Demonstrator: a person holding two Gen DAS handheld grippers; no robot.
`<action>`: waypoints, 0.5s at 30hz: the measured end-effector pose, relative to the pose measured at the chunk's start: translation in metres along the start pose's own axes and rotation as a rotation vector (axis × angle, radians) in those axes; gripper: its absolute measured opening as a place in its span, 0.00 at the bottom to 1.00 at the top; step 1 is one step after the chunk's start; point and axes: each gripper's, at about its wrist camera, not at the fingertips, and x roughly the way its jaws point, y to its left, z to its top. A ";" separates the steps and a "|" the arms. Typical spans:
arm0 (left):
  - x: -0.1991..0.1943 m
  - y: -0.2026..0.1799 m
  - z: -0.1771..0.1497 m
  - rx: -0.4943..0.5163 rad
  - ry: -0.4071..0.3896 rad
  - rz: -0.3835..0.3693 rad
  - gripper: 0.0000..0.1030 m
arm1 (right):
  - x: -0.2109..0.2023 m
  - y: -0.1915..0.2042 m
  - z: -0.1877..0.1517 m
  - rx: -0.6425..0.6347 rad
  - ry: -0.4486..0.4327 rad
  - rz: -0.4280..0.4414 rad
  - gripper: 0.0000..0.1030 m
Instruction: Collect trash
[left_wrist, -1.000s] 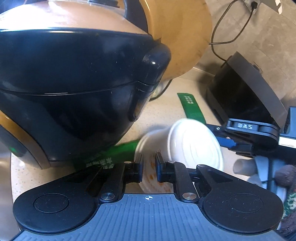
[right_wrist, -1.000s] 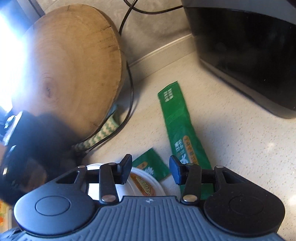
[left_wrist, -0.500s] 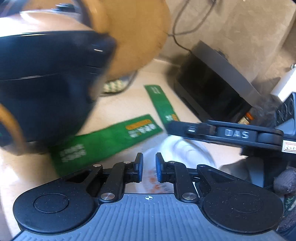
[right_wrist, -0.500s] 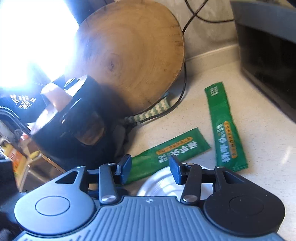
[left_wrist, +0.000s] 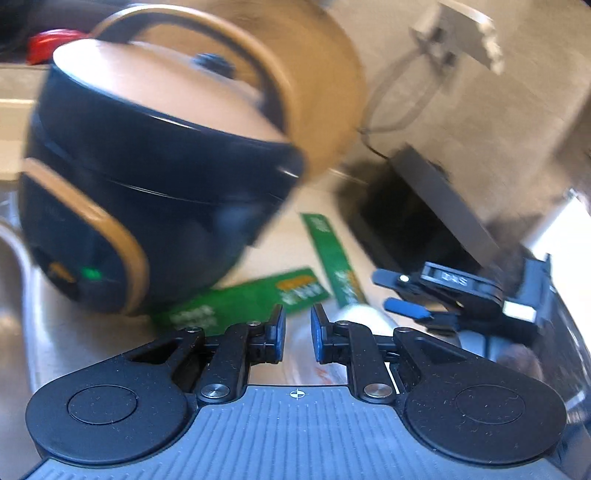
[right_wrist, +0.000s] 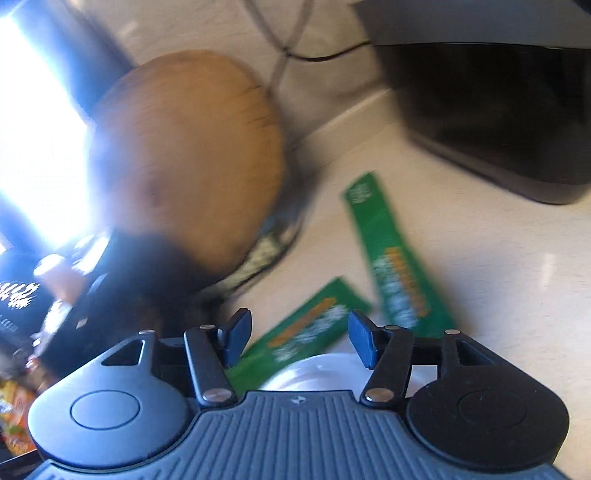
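Two green wrappers lie on the beige counter: a flat one (left_wrist: 243, 302) beside the cooker and a long one (left_wrist: 330, 254) running away from me. They also show in the right wrist view, the flat one (right_wrist: 306, 332) and the long one (right_wrist: 395, 258). My left gripper (left_wrist: 297, 334) is shut on a white stained paper cup (left_wrist: 364, 315) by its rim. My right gripper (right_wrist: 297, 341) is open just above the cup's white base (right_wrist: 317, 373) and the flat wrapper. Both views are motion-blurred.
A black and gold rice cooker (left_wrist: 147, 192) stands at left with a round wooden board (right_wrist: 192, 155) behind it. A black appliance (right_wrist: 491, 110) and cables sit at the back right. A steel sink edge (left_wrist: 22, 280) is at far left.
My left gripper pulled back and up with the cup, uncovering the flat green wrapper. My right gripper swung over the wrappers and opened a little wider.
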 end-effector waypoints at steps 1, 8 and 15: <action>0.002 -0.003 -0.003 0.013 0.023 -0.024 0.17 | -0.005 -0.009 -0.001 0.011 -0.006 -0.016 0.57; 0.035 -0.017 -0.026 -0.004 0.148 -0.061 0.17 | -0.013 -0.050 -0.027 0.110 0.008 -0.162 0.52; 0.042 -0.011 -0.032 0.006 0.151 0.031 0.16 | -0.015 -0.032 -0.050 0.029 0.006 -0.170 0.48</action>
